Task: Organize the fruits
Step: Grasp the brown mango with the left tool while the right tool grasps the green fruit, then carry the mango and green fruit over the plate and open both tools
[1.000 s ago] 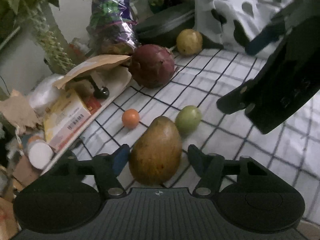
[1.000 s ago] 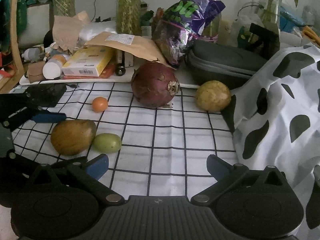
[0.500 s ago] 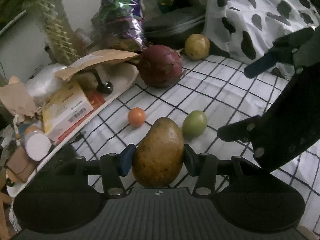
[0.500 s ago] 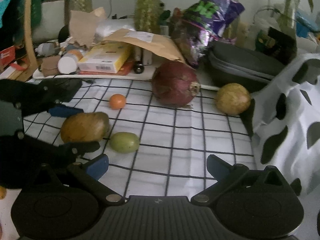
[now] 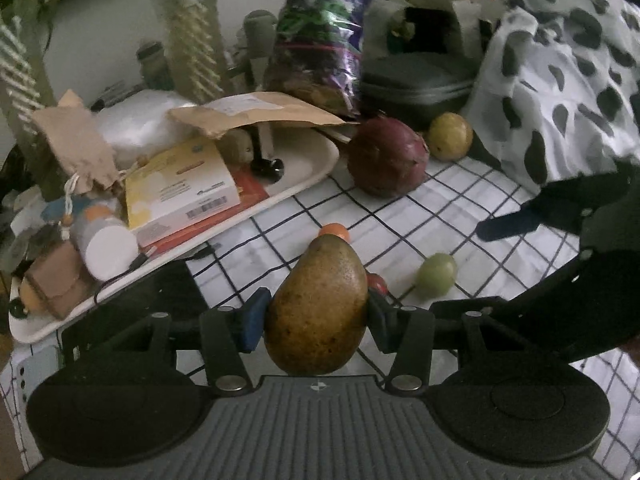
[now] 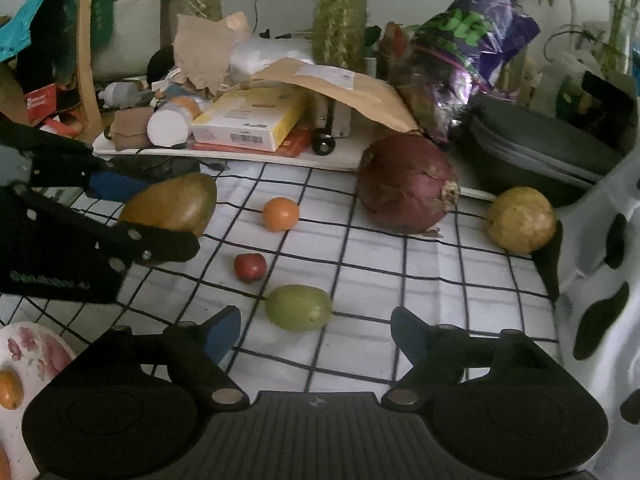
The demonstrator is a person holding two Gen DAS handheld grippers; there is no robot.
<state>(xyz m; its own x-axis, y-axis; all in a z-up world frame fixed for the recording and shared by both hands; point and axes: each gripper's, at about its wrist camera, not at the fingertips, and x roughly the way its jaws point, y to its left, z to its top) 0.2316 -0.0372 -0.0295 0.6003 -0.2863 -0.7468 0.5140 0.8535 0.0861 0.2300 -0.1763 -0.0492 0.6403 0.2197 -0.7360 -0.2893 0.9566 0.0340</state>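
Note:
My left gripper (image 5: 314, 314) is shut on a brown-green mango (image 5: 318, 310) and holds it above the checked cloth; the mango also shows at left in the right wrist view (image 6: 170, 204). My right gripper (image 6: 316, 330) is open and empty, just in front of a small green fruit (image 6: 299, 307). On the cloth lie a small red fruit (image 6: 250, 267), a small orange fruit (image 6: 281, 214), a big purple-red fruit (image 6: 406, 182) and a yellow round fruit (image 6: 521, 219).
A white tray (image 6: 224, 154) with boxes, a bottle and paper stands behind the cloth. A dark case (image 6: 536, 152) and a spotted fabric (image 6: 600, 280) lie at right. A floral plate (image 6: 30, 360) with an orange fruit is at lower left.
My left gripper closed on the mango and lifted it off the cloth, uncovering the small red fruit. My right gripper moved closer to the green fruit.

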